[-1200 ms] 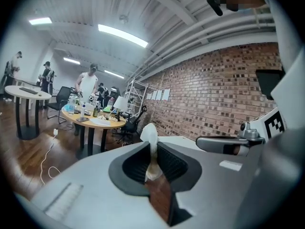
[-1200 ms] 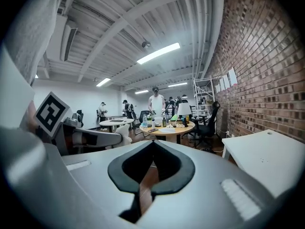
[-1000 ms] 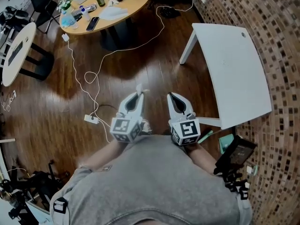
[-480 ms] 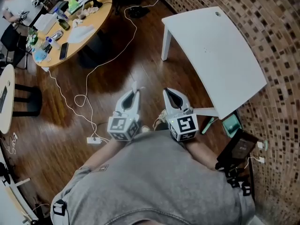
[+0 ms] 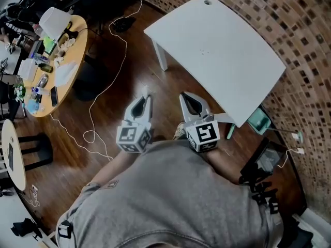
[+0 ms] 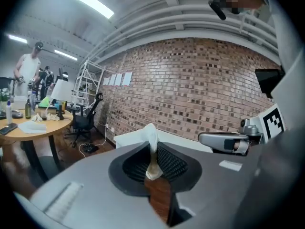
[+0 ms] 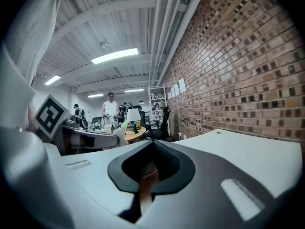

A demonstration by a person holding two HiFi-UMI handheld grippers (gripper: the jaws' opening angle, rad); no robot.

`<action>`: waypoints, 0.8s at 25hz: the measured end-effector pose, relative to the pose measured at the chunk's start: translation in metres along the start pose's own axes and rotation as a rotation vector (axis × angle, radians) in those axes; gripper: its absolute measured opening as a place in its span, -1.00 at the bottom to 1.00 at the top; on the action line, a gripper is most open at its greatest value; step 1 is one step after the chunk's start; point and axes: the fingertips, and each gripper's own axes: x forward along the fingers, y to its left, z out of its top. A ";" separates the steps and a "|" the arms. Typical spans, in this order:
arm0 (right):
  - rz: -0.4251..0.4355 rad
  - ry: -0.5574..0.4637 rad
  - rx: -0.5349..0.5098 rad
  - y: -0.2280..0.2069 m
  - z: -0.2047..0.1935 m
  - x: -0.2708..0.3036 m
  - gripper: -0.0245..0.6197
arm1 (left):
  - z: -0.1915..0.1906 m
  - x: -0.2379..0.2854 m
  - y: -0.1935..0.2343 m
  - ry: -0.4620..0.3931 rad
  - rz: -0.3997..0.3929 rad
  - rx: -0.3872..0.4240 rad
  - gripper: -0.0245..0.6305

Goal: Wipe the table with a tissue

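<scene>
A: State of the tongs?

B: Left tongs [image 5: 145, 103] are closed on the tissue [image 6: 151, 136]. A white tuft stands up past the tips and a small wad sits lower between the pads. Right tongs [image 5: 186, 100] are closed with nothing between them.

A: Where is the tissue relative to the desk?

B: The desk [image 5: 227, 50] lies at 1 o'clock from the tongs, apart from both, with its far side by the brick wall [image 5: 305, 61]. Its top is bare and white. The tissue hangs in the air over the floor [image 5: 129, 71] and does not touch the desk.

A: Step in hand?

B: My judgement is approach. Wiping has not begun.

A: How to do it well?

B: Some notes:
- Carry the left tongs toward 1 o'clock until they are over the near edge.
- Tip them down so the tuft meets the top, not the plastic.
- Little tissue sticks out, so a shallow angle and light pressure look right. Otherwise the tips would likely scrape.
- Keep the grip firm, because drag could pull the tissue free.
- Use overlapping strokes, from the wall side back toward the body.
- The right tongs have no job here. Keep them off to 3 o'clock, clear of the stroke path.
</scene>
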 end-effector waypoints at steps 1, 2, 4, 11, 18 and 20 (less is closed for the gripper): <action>-0.021 -0.001 0.006 -0.008 0.000 -0.002 -0.88 | 0.001 0.009 -0.004 0.005 -0.017 0.004 -0.78; -0.043 -0.001 0.012 -0.015 0.000 -0.003 -0.88 | 0.002 0.017 -0.007 0.011 -0.036 0.008 -0.78; -0.088 -0.001 0.025 -0.028 0.000 -0.008 -0.88 | 0.004 0.032 -0.015 0.024 -0.075 0.017 -0.78; -0.297 0.008 0.087 -0.069 -0.005 -0.010 -0.88 | 0.010 0.085 -0.031 0.077 -0.255 0.065 -0.78; -0.470 0.007 0.121 -0.084 -0.001 0.008 -0.88 | 0.016 0.127 -0.023 0.130 -0.413 0.061 -0.78; -0.532 0.006 0.133 -0.083 -0.001 0.014 -0.88 | 0.018 0.139 -0.019 0.140 -0.473 0.066 -0.79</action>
